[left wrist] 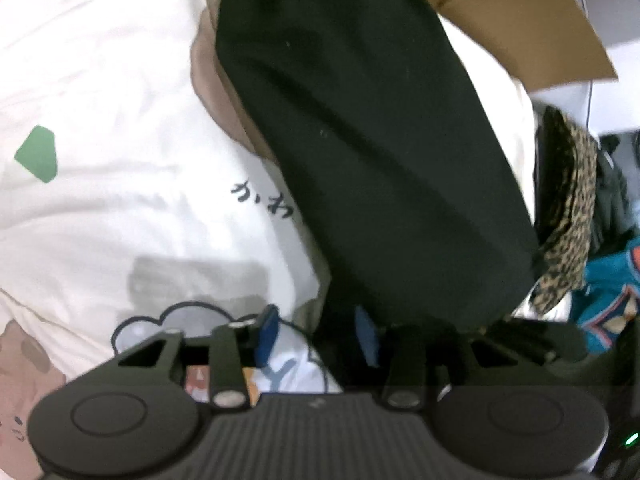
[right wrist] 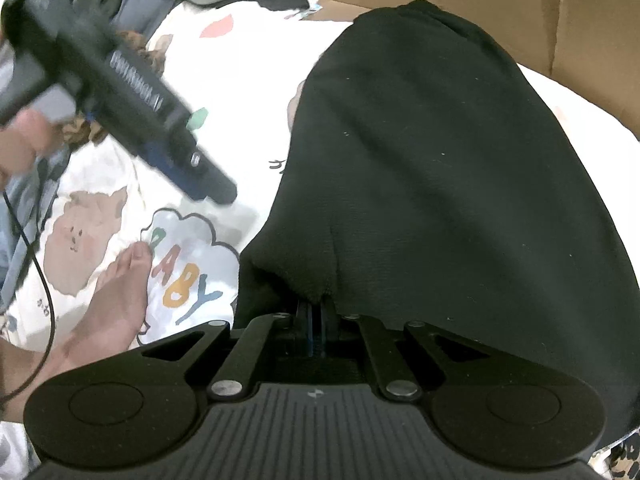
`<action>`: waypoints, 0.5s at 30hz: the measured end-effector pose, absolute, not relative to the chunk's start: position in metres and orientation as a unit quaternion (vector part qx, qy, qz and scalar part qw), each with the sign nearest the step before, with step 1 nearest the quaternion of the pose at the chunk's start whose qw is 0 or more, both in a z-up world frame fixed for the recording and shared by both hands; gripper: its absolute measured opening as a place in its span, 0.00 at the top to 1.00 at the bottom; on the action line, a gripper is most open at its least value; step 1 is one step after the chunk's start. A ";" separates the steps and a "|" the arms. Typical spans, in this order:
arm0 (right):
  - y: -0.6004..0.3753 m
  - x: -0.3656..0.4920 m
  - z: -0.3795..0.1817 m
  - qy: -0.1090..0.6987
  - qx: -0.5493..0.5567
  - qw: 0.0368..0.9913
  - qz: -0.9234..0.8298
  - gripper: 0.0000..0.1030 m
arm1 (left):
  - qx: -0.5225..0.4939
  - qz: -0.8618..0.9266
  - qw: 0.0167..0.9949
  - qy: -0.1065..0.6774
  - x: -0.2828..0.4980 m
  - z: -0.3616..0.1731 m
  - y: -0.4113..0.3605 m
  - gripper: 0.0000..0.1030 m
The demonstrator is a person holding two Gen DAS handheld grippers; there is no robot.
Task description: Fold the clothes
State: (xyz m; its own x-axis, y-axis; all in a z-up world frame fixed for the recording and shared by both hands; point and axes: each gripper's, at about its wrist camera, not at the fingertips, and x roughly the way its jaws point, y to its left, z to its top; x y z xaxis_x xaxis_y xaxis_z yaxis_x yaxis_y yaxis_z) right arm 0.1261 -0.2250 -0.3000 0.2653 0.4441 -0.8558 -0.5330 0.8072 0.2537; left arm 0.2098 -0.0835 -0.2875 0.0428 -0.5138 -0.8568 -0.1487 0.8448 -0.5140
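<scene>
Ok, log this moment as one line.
task: fold clothes | left gripper: jaws open, holding nothing | right gripper: jaws shut on black garment edge | garment lies on sheet

blurred: left gripper (right wrist: 120,92) | cut off: cardboard box (right wrist: 520,12), foot (right wrist: 108,312) at frame edges

Black garment (right wrist: 432,184), seemingly folded lengthwise
</scene>
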 end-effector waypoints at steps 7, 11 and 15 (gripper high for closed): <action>-0.231 0.128 -0.300 0.524 -0.025 0.796 0.302 0.98 | -0.173 -0.181 0.693 0.676 0.191 -0.302 -0.116 0.43; -0.232 0.125 -0.297 0.523 -0.017 0.795 0.308 0.98 | -0.128 -0.196 0.717 0.657 0.188 -0.309 -0.140 0.43; -0.233 0.125 -0.298 0.524 -0.011 0.793 0.310 0.98 | -0.110 -0.205 0.742 0.629 0.186 -0.308 -0.151 0.44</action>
State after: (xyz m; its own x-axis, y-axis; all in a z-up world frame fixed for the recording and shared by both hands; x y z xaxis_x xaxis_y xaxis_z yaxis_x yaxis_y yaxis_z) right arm 0.1254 -0.2333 -0.2980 0.2574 0.4806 -0.8383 -0.5036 0.8071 0.3081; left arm 0.1858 -0.1510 -0.3080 0.1248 -0.4430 -0.8878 0.1667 0.8914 -0.4214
